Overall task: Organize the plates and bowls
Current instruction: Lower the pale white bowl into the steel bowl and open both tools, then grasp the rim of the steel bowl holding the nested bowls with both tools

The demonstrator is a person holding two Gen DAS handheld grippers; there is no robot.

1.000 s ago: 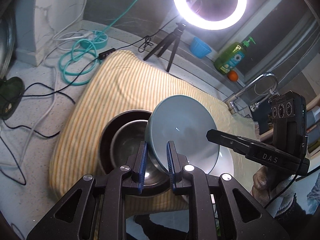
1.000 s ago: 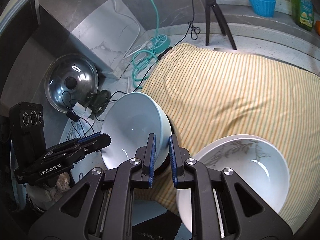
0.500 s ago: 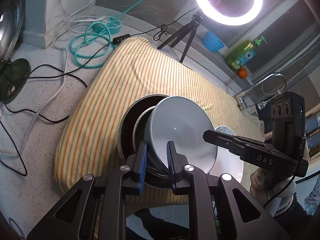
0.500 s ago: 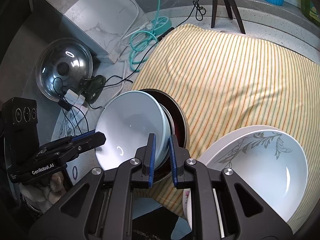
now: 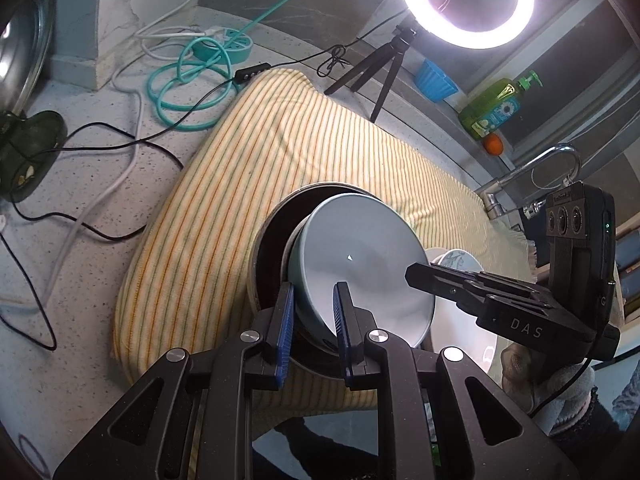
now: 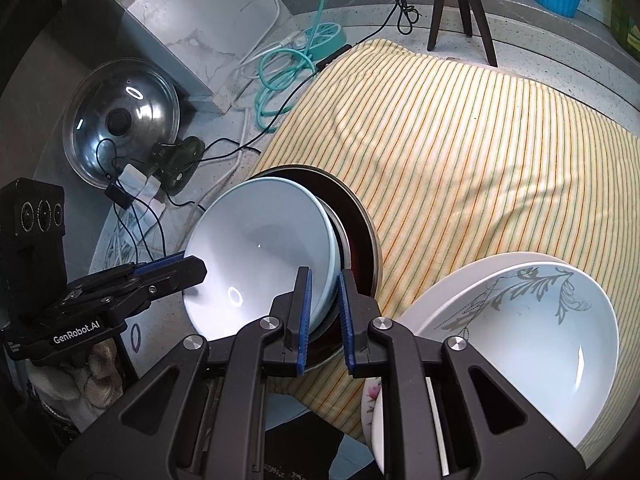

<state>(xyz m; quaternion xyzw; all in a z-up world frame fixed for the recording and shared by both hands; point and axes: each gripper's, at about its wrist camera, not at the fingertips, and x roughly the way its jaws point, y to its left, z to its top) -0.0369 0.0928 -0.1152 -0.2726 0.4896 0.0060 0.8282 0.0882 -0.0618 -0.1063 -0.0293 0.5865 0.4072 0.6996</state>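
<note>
Pale blue glaze fills the middle of my left wrist view: the light blue bowl [image 5: 360,264] sits tilted inside a steel bowl [image 5: 294,236], which itself rests in a dark brown bowl [image 5: 272,220] on the striped yellow cloth [image 5: 224,208]. My left claw [image 5: 314,320] pinches the near rim of the blue bowl, one blue pad inside and one outside. My right claw [image 5: 416,274] reaches in from the right and grips the far rim. Behind it a white floral bowl [image 5: 456,260] peeks out. Against a second ago the nest of bowls lies farther up the view and the blue bowl sits lower in it, covering most of the steel one. A ring light [image 5: 466,0] on a tripod, a green soap bottle [image 5: 496,104], a blue cup [image 5: 434,80] and a teal cable [image 5: 188,84] stand round the cloth. From the right wrist, the same light blue bowl [image 6: 260,252] leans over the brown bowl's [image 6: 360,224] rim; my right claw [image 6: 324,312] clamps its edge, and my left claw [image 6: 188,270] bites the opposite edge. The white floral bowl [image 6: 532,328] rests in a white plate [image 6: 432,308] just beside, at the cloth's near edge; it shows larger and fuller than a second ago. A glass pot lid [image 6: 120,120] leans at the wall amid black wires.
</note>
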